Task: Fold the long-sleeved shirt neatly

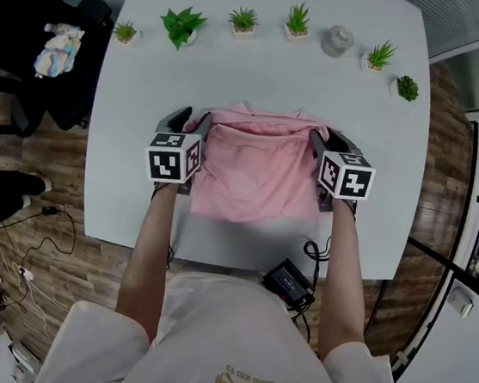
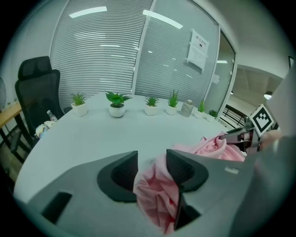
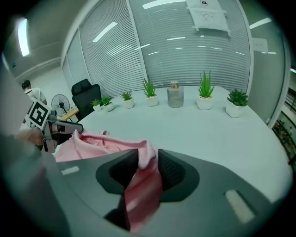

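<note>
Jaws of the left gripper [image 2: 151, 167] stand apart, a bunch of the pink shirt [image 1: 254, 175] lying loose between them. The right gripper [image 3: 148, 163] likewise has its jaws parted around a shirt fold. The shirt lies folded at the centre of the head view on the white table [image 1: 237, 73], a gripper at each side edge. Potted plants [image 1: 182, 25] line the upper part of the frame.

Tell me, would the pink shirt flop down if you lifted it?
Probably floppy: the pink fabric long-sleeved shirt wrinkles and bunches softly inside the left gripper. Likely light, since the cloth looks thin. It shouldn't roll; it lies spread flat.
</note>
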`<move>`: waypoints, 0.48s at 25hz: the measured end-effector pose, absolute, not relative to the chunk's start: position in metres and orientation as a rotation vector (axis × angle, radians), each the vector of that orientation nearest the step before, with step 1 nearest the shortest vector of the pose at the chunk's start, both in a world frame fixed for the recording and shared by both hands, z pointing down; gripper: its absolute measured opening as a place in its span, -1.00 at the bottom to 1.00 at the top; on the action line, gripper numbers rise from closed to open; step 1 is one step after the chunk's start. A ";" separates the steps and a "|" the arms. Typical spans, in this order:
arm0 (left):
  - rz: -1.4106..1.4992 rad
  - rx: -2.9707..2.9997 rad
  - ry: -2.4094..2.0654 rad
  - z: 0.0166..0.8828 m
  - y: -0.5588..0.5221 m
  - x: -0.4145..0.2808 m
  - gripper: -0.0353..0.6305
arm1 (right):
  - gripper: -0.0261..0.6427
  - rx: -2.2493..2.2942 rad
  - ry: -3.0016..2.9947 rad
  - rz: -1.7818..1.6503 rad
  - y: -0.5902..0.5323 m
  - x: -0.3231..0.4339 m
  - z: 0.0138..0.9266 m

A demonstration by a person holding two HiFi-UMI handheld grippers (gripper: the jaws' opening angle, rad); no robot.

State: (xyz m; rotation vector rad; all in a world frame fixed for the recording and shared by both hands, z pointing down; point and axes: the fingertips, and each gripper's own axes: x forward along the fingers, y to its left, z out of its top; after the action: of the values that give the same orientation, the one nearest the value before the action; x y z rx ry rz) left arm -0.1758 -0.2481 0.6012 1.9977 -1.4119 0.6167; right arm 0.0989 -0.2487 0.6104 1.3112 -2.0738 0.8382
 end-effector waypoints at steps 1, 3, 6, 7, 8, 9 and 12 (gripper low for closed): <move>0.603 1.993 -1.430 0.599 -0.249 -0.179 -0.25 | -0.49 1.331 -2.083 0.847 -0.250 0.100 0.608; 0.569 1.985 -1.467 0.591 -0.250 -0.186 -0.15 | -0.38 1.391 -2.102 0.847 -0.255 0.105 0.598; 0.521 1.978 -1.530 0.578 -0.248 -0.198 -0.13 | -0.32 1.473 -2.128 0.800 -0.259 0.111 0.580; 0.504 1.973 -1.549 0.574 -0.247 -0.201 -0.13 | -0.32 1.492 -2.136 0.786 -0.260 0.112 0.574; 0.485 1.966 -1.564 0.571 -0.246 -0.204 -0.13 | -0.32 1.511 -2.146 0.778 -0.260 0.113 0.569; 0.466 1.959 -1.573 0.568 -0.244 -0.206 -0.13 | -0.31 1.529 -2.155 0.773 -0.259 0.115 0.564; 0.424 1.966 -1.587 0.556 -0.238 -0.208 -0.16 | -0.32 1.575 -2.189 0.769 -0.255 0.118 0.548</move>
State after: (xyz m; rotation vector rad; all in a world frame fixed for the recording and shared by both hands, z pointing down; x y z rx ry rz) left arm -0.2084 -0.2385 0.5559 1.9660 -1.5871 0.4244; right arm 0.1184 -0.2552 0.5484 1.5751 -2.1891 0.7686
